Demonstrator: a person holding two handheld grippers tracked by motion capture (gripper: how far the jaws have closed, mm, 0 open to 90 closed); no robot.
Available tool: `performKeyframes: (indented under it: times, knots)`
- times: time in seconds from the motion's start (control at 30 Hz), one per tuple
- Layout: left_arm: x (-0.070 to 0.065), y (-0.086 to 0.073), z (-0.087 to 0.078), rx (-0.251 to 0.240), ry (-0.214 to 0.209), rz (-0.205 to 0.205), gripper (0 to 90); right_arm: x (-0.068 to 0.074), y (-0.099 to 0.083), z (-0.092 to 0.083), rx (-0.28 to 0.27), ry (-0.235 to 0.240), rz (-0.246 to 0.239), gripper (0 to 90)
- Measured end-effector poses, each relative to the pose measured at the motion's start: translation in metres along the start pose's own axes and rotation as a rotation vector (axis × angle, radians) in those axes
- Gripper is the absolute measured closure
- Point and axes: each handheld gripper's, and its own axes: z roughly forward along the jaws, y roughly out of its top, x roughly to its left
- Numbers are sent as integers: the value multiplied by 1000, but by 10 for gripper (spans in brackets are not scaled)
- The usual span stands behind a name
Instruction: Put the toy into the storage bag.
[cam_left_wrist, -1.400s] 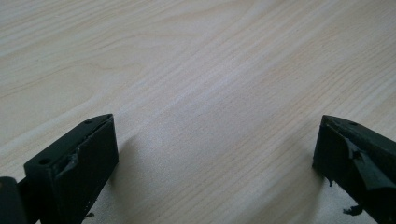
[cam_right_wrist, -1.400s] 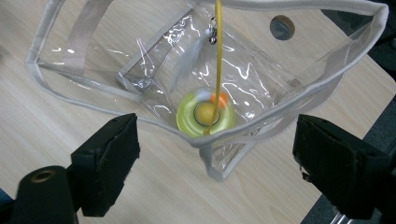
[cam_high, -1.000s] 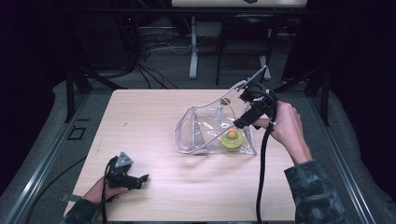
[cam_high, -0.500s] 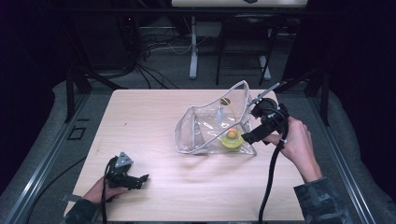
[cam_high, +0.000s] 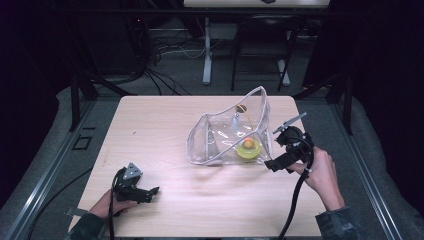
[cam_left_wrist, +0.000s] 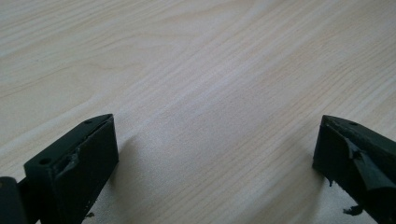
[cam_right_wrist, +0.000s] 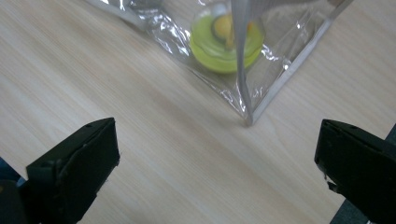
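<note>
A clear plastic bag (cam_high: 225, 137) stands open on the wooden table (cam_high: 165, 125), holding a yellow-green round toy (cam_high: 247, 149) with an orange top. My right gripper (cam_high: 275, 164) hovers just right of the bag's near corner, open and empty. In the right gripper view the bag's corner (cam_right_wrist: 250, 116) and the toy (cam_right_wrist: 226, 39) lie ahead of my wide-apart jaws. My left gripper (cam_high: 150, 192) rests at the table's front left, open, with bare wood (cam_left_wrist: 210, 93) between its jaws.
Dark floor with cables and stand legs (cam_high: 207, 55) lies beyond the table's far edge. A metal rail (cam_high: 45, 170) runs along the left side. The table's right edge (cam_high: 312, 145) is close to my right hand.
My right gripper has let go of the bag's upper rim and moved down and toward me, to the bag's near right corner. The bag now stands by itself. The left gripper has not moved.
</note>
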Motion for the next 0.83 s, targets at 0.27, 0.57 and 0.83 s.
performKeyframes:
  times: [0.27, 0.57, 0.83]
  knots:
    - [0, 0, 0, 0, 0, 0, 0, -4, -27, 26, 34, 38, 42, 0]
    - [0, 0, 0, 0, 0, 0, 0, -10, -64, 54, 65, 54, 89, 0]
    - [0, 0, 0, 0, 0, 2, 0, -9, -84, 79, 126, 13, 97, 0]
